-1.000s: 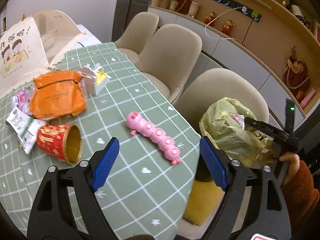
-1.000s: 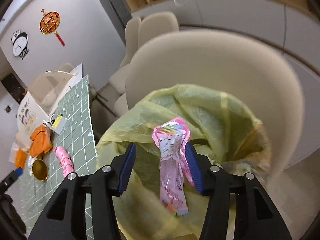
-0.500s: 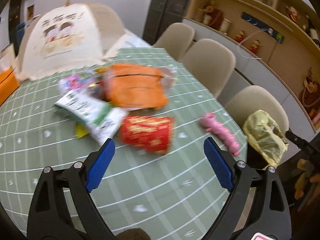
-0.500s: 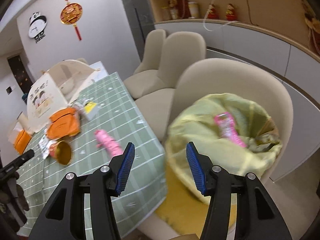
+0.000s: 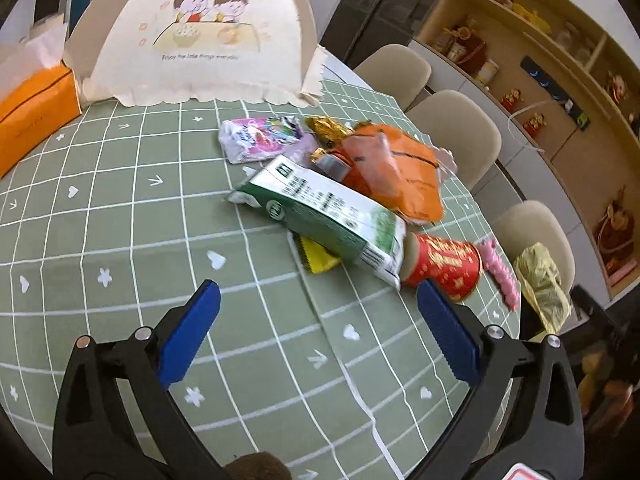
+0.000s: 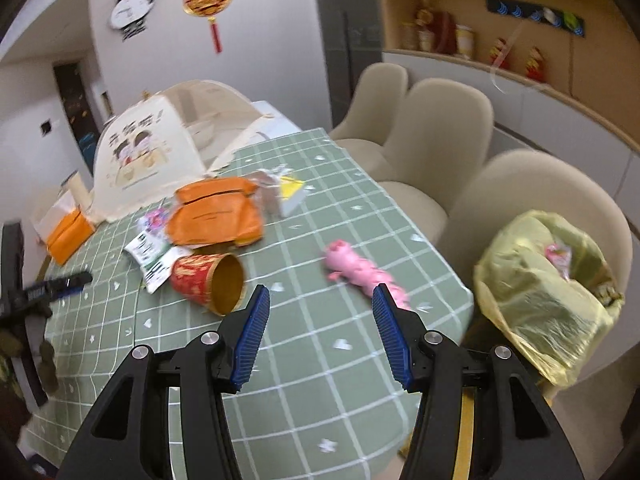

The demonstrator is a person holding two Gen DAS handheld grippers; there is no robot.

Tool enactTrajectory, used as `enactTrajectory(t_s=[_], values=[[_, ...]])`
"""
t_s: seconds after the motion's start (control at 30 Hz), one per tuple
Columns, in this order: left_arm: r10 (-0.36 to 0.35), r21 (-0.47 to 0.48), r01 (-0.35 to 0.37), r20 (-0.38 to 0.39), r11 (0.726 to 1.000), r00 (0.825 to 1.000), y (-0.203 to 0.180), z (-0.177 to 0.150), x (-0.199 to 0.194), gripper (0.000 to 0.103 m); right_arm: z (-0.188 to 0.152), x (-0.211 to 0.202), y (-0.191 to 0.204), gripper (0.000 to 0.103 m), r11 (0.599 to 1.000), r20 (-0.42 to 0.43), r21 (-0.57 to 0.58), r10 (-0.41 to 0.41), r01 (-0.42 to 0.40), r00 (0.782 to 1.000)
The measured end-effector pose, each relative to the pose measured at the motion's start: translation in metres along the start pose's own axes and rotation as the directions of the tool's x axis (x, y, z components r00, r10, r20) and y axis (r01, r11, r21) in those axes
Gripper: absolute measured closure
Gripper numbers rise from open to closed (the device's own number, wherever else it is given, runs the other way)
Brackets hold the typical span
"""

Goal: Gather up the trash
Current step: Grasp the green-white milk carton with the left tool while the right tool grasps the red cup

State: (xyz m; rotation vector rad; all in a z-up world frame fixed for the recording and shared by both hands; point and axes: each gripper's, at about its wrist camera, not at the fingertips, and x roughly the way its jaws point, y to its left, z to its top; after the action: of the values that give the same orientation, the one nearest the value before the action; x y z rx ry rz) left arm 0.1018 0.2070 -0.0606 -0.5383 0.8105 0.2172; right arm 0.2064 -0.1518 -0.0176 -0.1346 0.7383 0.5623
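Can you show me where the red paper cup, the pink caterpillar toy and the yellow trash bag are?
red paper cup [image 6: 192, 280]: right wrist view, its red side.
pink caterpillar toy [image 6: 360, 270]: right wrist view, mid-body.
yellow trash bag [image 6: 536, 288]: right wrist view, its crinkled front.

The right gripper [image 6: 320, 334] hangs with its jaws apart and empty over the green table [image 6: 304, 360], a red cup [image 6: 206, 282] lying to its left, a pink toy [image 6: 362, 270] ahead, a yellow bag [image 6: 536, 304] far right.
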Motion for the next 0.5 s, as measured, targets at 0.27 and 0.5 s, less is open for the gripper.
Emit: enactTrajectory(t_s=[0.27, 0.5], values=[[-0.049, -0.234, 0.034, -0.059, 0.972, 0.997, 0.001, 0.033, 0.068, 0.018, 0.003, 0.026, 0.019, 0.052, 0.996, -0.05, -0.075, 0.053, -0.056, 0.997], [0.138, -0.235, -0.168, -0.139, 0.957, 0.981, -0.016, 0.069, 0.125, 0.023, 0.007, 0.041, 0.007, 0.052, 0.994, -0.052, -0.103, 0.039, -0.044, 0.998]])
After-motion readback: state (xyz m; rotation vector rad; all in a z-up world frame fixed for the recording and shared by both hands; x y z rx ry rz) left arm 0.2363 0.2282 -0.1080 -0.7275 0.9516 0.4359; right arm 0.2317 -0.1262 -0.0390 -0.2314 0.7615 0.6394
